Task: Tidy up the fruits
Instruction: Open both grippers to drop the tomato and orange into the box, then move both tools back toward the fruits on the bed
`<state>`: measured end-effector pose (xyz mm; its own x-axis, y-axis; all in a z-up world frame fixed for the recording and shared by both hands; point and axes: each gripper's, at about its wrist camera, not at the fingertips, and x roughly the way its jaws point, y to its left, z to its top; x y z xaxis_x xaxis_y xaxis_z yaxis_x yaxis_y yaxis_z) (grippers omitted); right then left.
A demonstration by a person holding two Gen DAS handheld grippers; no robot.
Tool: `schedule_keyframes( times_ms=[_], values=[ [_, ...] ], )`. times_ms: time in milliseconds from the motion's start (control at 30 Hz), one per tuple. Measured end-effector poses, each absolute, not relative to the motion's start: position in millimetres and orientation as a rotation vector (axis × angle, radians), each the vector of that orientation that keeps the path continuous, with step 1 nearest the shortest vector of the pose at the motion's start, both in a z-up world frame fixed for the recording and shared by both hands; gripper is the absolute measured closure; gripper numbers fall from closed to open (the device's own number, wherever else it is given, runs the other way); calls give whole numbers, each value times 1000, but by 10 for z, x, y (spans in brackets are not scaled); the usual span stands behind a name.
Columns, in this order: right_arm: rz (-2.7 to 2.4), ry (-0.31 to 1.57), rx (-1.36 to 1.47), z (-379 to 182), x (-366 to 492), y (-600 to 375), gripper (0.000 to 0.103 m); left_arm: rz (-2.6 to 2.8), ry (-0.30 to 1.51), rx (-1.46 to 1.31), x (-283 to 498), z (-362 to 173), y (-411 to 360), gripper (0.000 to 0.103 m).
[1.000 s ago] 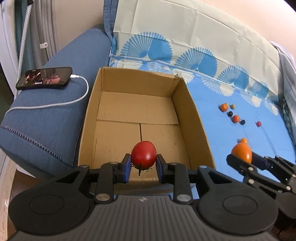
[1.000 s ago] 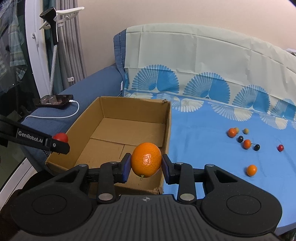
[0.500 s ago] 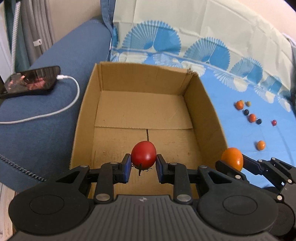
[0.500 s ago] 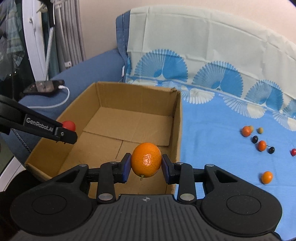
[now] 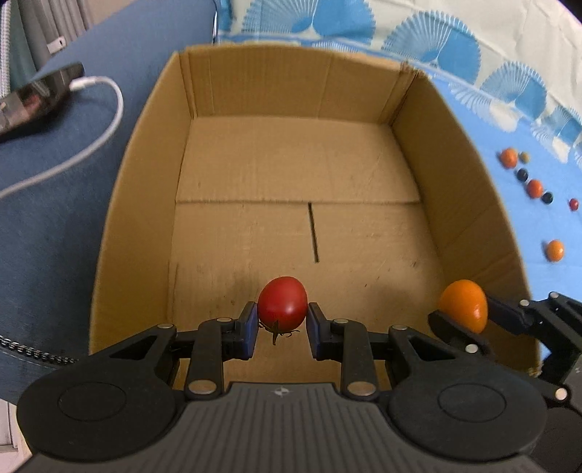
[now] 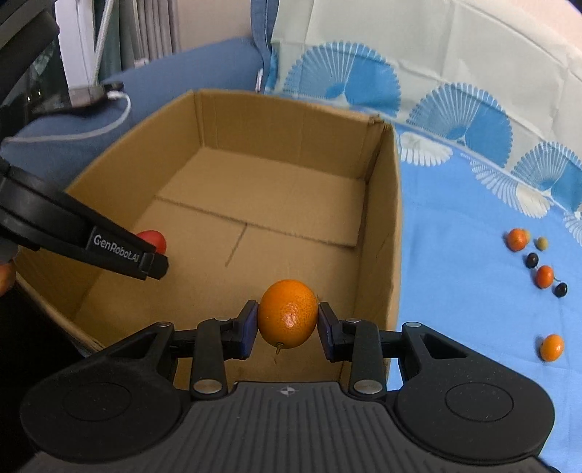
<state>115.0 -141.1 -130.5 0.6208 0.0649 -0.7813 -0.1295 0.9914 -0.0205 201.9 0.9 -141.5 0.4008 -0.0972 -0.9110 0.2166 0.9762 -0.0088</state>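
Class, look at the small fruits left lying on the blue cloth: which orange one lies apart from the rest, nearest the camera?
The lone small orange fruit, lying by itself below the cluster; the other two orange ones sit farther back among dark berries.

A blue sofa fills the left, its seat draped in a blue fan-print sheet. Behind it stand a pale wall and grey curtains.
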Motion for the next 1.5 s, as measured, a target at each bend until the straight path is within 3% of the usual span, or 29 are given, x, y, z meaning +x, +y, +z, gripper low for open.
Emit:
schedule_keyframes(
  times_ms=[333,367,433,600,767,1500],
  values=[
    [130,893,-136,-1362,1178,-1350,67,-170,1178,141,2053,-1638,51,69],
    [131,896,-135,-1363,1178,-1352,67,-170,1172,141,2055,-1639,52,64],
    [134,900,-126,-1350,1166,-1354,65,-170,1169,137,2052,-1616,64,20],
    [118,886,-81,-1161,1070,-1412,29,-190,1118,130,1931,-1380,61,2],
    [81,846,-54,-835,783,-1509,8,-135,1002,160,1578,-1019,113,0],
    [27,592,55,-109,-525,-1693,1,-151,852,156,176,-361,103,0]
  ],
)
